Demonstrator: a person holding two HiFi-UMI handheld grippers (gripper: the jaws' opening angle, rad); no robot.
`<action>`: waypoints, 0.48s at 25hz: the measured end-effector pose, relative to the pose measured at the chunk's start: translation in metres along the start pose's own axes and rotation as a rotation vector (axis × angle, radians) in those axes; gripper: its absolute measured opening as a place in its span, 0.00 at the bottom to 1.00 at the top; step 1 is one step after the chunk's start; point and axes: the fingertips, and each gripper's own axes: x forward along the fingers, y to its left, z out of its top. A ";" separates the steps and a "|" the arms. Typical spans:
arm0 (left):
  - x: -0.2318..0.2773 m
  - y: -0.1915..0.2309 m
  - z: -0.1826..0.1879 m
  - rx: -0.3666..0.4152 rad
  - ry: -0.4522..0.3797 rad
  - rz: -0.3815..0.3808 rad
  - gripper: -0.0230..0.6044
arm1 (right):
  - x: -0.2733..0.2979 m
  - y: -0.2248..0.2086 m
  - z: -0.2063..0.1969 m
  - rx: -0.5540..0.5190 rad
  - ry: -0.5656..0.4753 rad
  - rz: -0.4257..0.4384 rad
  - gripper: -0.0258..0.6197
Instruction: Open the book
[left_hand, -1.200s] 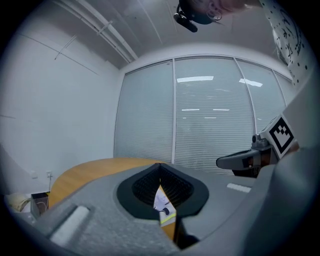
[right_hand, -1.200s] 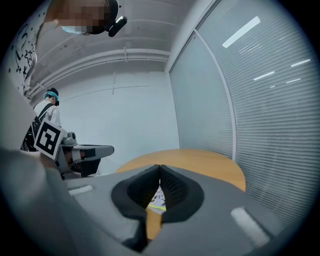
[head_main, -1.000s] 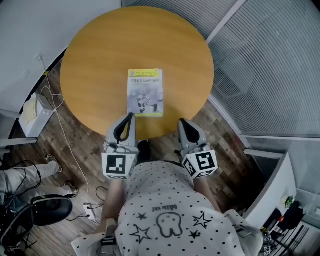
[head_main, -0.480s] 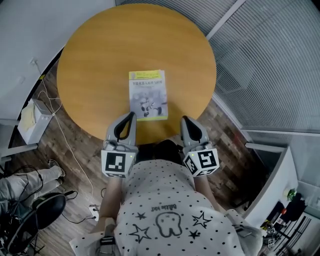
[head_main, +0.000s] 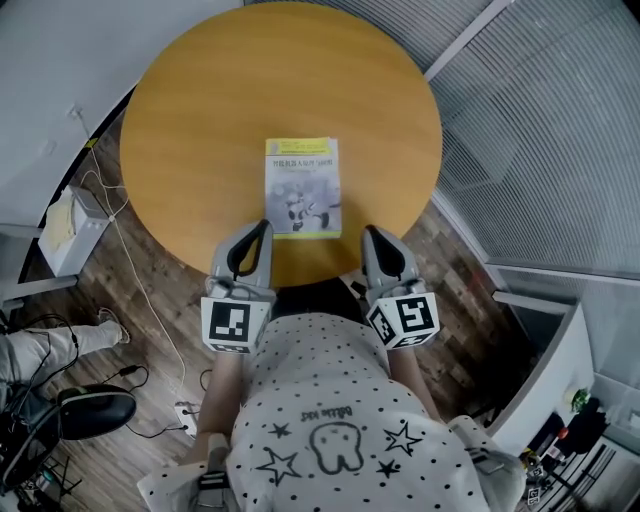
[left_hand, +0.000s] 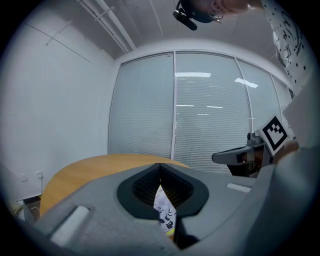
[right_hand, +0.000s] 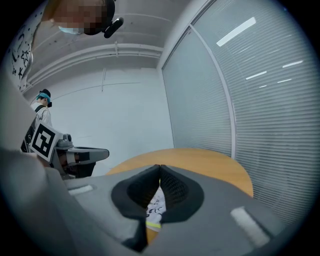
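Observation:
A closed book (head_main: 303, 187) with a yellow-banded, grey illustrated cover lies flat on the round wooden table (head_main: 200, 120), near its front edge. My left gripper (head_main: 264, 228) is shut and empty, its tips at the book's near left corner. My right gripper (head_main: 371, 233) is also shut and empty, just right of the book's near right corner. In the left gripper view the closed jaws (left_hand: 160, 165) frame a strip of the book (left_hand: 165, 216). The right gripper view shows the book (right_hand: 156, 206) below its closed jaws (right_hand: 160, 167). Neither gripper touches the book.
The table edge lies under both grippers. Glass walls with blinds (head_main: 540, 130) run along the right. On the floor at left are a white box (head_main: 68, 232), cables, a power strip (head_main: 186, 416) and a chair base (head_main: 95, 410). Another person's leg (head_main: 40, 348) shows at far left.
Both grippers have edged slightly forward over the table's front edge and stay shut. The book has not moved.

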 end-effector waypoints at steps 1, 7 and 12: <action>-0.001 0.000 -0.002 -0.003 0.007 0.007 0.05 | 0.001 0.000 0.000 0.000 -0.001 0.006 0.05; 0.003 -0.003 0.005 0.006 0.006 0.043 0.05 | 0.001 -0.016 0.007 -0.003 0.007 0.018 0.05; 0.010 -0.008 0.009 0.011 0.003 0.048 0.05 | 0.005 -0.024 0.011 0.001 0.012 0.028 0.05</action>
